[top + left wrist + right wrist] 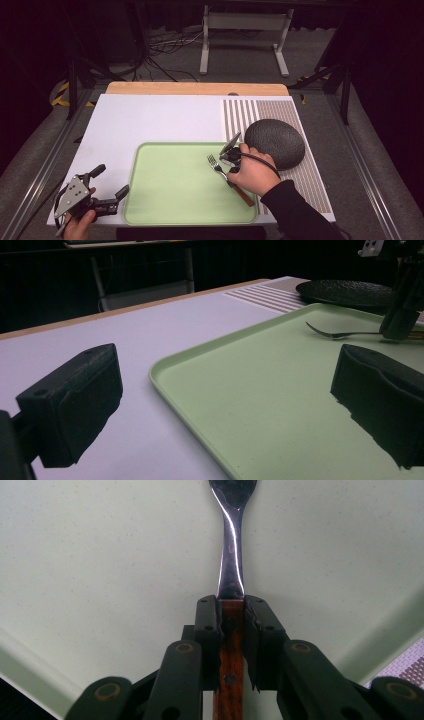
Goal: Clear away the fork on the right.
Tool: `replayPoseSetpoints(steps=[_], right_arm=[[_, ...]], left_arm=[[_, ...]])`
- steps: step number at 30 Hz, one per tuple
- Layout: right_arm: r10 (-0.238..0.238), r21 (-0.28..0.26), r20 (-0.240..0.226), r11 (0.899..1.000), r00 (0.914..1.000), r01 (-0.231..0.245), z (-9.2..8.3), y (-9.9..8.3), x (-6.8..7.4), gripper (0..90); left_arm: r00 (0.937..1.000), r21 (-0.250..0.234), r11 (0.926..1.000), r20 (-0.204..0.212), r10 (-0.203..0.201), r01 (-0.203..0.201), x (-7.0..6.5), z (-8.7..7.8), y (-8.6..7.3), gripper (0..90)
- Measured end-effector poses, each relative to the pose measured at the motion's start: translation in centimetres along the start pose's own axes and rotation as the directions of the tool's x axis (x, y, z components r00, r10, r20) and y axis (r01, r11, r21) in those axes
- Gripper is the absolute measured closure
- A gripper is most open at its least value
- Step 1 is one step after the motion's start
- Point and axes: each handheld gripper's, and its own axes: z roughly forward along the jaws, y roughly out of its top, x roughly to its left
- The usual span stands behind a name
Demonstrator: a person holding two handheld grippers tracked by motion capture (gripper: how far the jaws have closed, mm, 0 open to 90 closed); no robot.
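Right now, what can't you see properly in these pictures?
- Fork: its tines are cut off by the top edge in the right gripper view; in the high view, the hand hides the middle of its handle.
- Plate: too dark to tell its rim from its middle in the high view.
- Tray: the left gripper view's bottom edge cuts off its near end.

Right tool view: fork (232, 555) tines cut off by the top edge, wooden handle runs out past the bottom; high view: right hand (255, 175) covers the middle of that handle; left tool view: right tool (402, 300) cropped at the top-right corner; dark plate (345, 291) partly behind it.
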Motion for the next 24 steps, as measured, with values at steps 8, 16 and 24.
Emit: replayPoseSetpoints(steps=[8, 16, 24], right_arm=[[0.0, 0.004, -0.02, 1.0, 0.9998, 0.0, 0.16, -0.04, -0.09, 77.2], [-0.048, -0.064, -0.038, 0.997, 0.9981, 0.046, -0.14, -0.01, 0.05, 55.1], [-0.211, -0.242, -0.018, 0.949, 0.9772, 0.201, -0.37, 0.46, 0.09, 24.8]], left_arm=[[1.0, -0.001, 1.0, 0.0, 0.0, 0.0, -0.02, 0.04, -0.02, 0.8], [1.0, 0.0, 1.0, 0.0, 0.0, 0.0, -0.02, 0.05, -0.03, 0.8], [1.0, 0.002, 1.0, 0.0, 0.0, 0.0, -0.04, 0.05, -0.03, 0.9]])
